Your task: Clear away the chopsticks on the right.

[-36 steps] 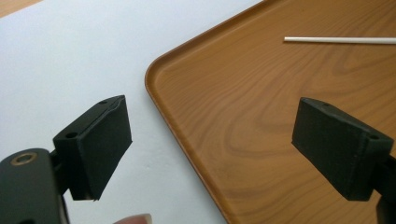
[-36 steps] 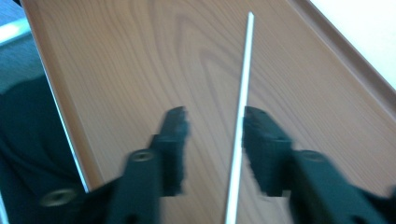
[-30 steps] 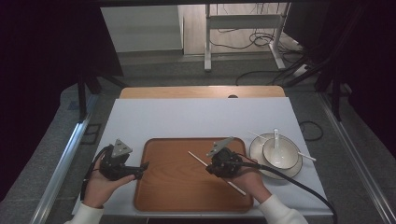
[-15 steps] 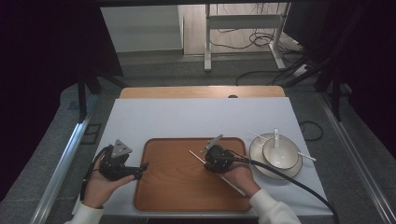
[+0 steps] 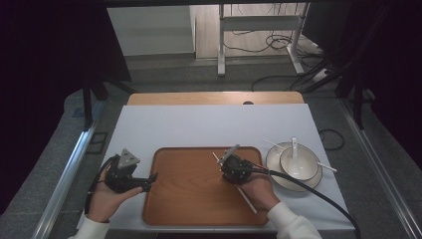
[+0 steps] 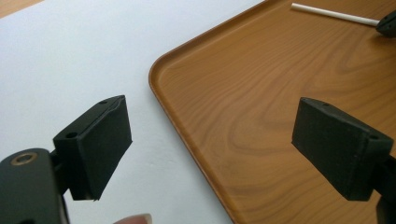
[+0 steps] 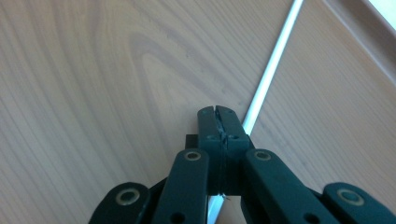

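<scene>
From above, a wooden tray [image 5: 189, 199] lay on the white table [image 5: 209, 124], and the person's two hands came in from the near edge. The left gripper [image 5: 130, 178] sat at the tray's left rim, its black tips reaching just over the edge. The right gripper [image 5: 234, 167] hung over the right part of the tray, and a thin white chopstick [image 5: 247, 200] ran slantwise under it, one end poking out beyond the gripper toward the far side, the other showing near the wrist. To the right of the tray stood a pale plate [image 5: 278, 177] with a bowl [image 5: 303, 172] on it and a white spoon [image 5: 294, 149] standing in the bowl; a second white stick [image 5: 326, 166] lay across the plate's far side. In the left gripper view, the left gripper [image 6: 212, 144] had its jaws spread wide with nothing between them, one over the white table [image 6: 70, 56], the other over the tray [image 6: 243, 107], whose rounded corner lay between them; the chopstick's end [image 6: 334, 13] showed at the top. In the right gripper view, the right gripper [image 7: 218, 122] had its jaws pressed together, and the chopstick [image 7: 273, 60] ran from them slanting across the tray's wood [image 7: 93, 93], a short piece of it showing below the pads, so it was clamped on the stick, low over the tray.
</scene>
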`<state>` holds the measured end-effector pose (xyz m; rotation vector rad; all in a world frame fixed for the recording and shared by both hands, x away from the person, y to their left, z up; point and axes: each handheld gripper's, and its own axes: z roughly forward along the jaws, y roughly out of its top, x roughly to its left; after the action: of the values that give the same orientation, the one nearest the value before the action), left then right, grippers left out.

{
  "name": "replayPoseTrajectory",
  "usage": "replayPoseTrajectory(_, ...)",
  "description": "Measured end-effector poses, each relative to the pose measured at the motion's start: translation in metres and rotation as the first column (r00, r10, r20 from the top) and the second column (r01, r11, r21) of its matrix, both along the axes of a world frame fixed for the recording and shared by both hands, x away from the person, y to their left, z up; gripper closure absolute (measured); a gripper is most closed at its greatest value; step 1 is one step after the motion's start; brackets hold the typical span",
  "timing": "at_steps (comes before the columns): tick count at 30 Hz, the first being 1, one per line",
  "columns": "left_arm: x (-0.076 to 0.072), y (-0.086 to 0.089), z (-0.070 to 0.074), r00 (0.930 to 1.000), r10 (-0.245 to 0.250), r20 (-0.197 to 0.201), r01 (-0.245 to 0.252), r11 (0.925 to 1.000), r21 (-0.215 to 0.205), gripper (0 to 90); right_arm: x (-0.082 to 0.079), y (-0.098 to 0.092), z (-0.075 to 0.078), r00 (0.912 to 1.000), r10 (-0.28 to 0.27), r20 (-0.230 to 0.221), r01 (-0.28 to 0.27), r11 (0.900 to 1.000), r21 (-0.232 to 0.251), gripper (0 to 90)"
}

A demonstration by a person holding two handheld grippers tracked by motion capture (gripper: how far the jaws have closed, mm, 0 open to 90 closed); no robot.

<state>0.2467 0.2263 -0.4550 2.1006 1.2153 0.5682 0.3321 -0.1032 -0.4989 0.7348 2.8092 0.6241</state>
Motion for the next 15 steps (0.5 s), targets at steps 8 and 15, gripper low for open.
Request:
replayPoseTrajectory(8,0.000,0.000,0.001,1.0000,-0.002,0.001,0.002,1.0000,0.001,11.5,-0.004,-0.014,0.000,0.9996,-0.028,-0.006,0.028,1.000,-0.004,89.7)
replayPoseTrajectory(15,0.000,0.000,0.001,1.0000,-0.003,0.001,0.003,1.0000,0.005,11.5,-0.009,-0.032,0.002,0.9980,-0.063,-0.004,0.063,0.998,-0.003,89.7)
